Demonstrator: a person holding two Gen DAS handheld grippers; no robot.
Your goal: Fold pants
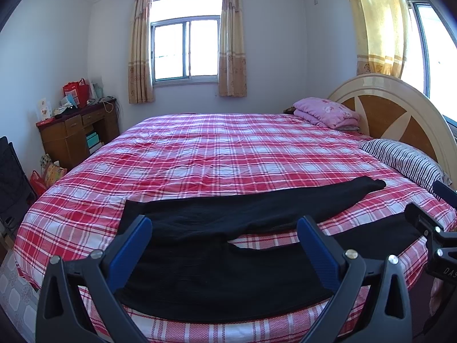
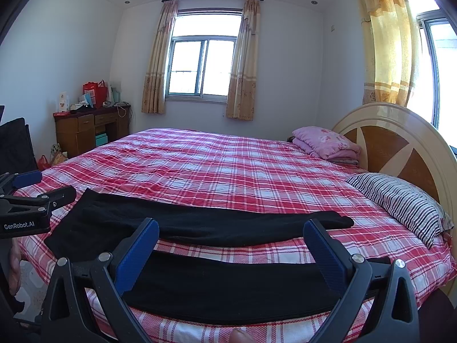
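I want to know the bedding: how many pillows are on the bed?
2: a pink pillow by the headboard at the far side, a striped pillow nearer. Others may be hidden.

Daylight enters through the far window [image 1: 185, 48] and a second window [image 2: 441, 65] at right; both are overexposed to plain white. The room is evenly bright, with a cool cast on the walls. The headboard [image 1: 380, 85] carries a glossy reflection. The black pants [image 2: 217, 283] show almost no surface detail. Fisheye distortion curves the bed [image 1: 217, 148] edge; corners are vignetted black. Focus is sharp throughout.
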